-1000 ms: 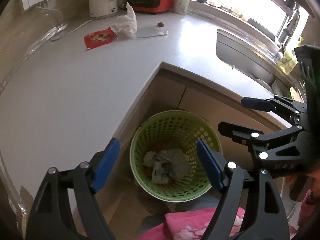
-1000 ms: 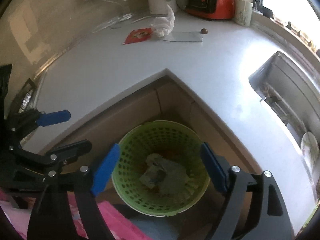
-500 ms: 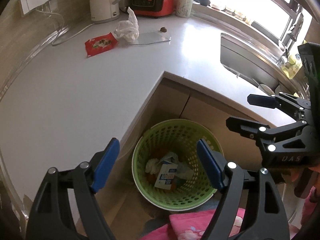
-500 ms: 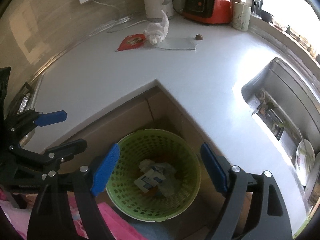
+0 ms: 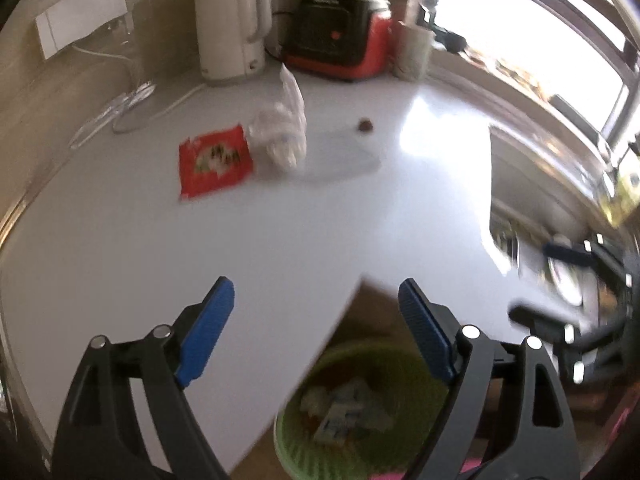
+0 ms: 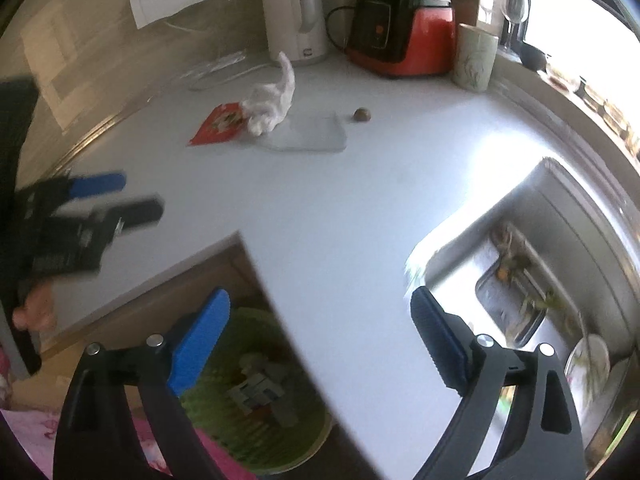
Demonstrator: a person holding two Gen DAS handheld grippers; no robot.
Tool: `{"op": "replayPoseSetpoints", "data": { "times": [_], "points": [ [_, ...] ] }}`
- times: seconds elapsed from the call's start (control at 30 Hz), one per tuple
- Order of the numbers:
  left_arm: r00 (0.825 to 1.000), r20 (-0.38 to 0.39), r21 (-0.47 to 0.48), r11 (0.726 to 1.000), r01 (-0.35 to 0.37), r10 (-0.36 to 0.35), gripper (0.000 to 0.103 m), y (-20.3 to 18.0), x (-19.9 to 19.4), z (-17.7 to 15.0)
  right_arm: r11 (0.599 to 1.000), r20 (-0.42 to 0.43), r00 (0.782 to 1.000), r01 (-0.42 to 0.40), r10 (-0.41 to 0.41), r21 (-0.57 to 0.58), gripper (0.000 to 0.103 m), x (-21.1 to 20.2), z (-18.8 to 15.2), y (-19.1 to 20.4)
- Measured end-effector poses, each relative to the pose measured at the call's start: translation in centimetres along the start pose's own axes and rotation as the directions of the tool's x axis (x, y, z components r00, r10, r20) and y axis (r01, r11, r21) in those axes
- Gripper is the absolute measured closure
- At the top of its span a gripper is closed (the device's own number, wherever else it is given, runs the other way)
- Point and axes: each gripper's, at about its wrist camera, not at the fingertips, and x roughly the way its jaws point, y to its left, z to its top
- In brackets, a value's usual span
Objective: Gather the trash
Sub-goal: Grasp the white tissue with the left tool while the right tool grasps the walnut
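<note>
A red snack wrapper [image 5: 214,160] [image 6: 220,124] lies on the white counter beside a crumpled white plastic bag [image 5: 282,136] [image 6: 272,104]. A small brown lump [image 5: 365,125] [image 6: 362,113] sits to their right, past a clear flat board [image 6: 312,136]. The green basket [image 5: 292,452] [image 6: 304,448] stands on the floor under the counter corner and holds cartons and paper. My left gripper [image 5: 316,300] [image 6: 140,194] hangs over the counter edge, its jaws opening with nothing between them. Further right, my right gripper [image 6: 320,304] [image 5: 532,280] is also opening and holds nothing.
A white kettle [image 6: 294,20], a red and black blender base [image 6: 400,32] and a cup [image 6: 476,58] stand along the back wall. A steel sink [image 6: 560,240] with dishes is sunk into the counter on the right. Pink cloth [image 6: 32,432] shows at the bottom.
Both grippers have risen and moved from over the basket toward the counter. The basket has slid to the bottom of both views. The wrapper and bag look closer.
</note>
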Motion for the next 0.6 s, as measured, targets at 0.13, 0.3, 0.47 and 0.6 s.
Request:
{"op": "replayPoseSetpoints", "data": {
  "times": [0.13, 0.3, 0.47, 0.6],
  "points": [
    [0.999, 0.031, -0.035, 0.999, -0.030, 0.031, 0.023, 0.1, 3.0, 5.1, 1.000, 0.005, 1.000, -0.009, 0.009, -0.028, 0.011, 1.2, 2.2, -2.0],
    [0.997, 0.023, -0.080, 0.994, -0.073, 0.075, 0.023, 0.5, 7.7, 9.6, 0.999, 0.008, 0.999, -0.034, 0.035, -0.039, 0.011, 2.6, 4.4, -4.3],
    [0.995, -0.019, -0.127, 0.986, -0.103, 0.101, 0.026, 1.2, 11.7, 11.7, 0.998, 0.003, 0.999, -0.053, 0.053, -0.042, 0.011, 4.2, 6.2, -6.3],
    [0.987, -0.069, -0.123, 0.981, -0.151, 0.143, 0.030, 1.3, 14.5, 12.5, 0.997, -0.008, 0.998, -0.064, 0.064, -0.041, 0.011, 5.8, 7.7, -7.7]
  ]
}}
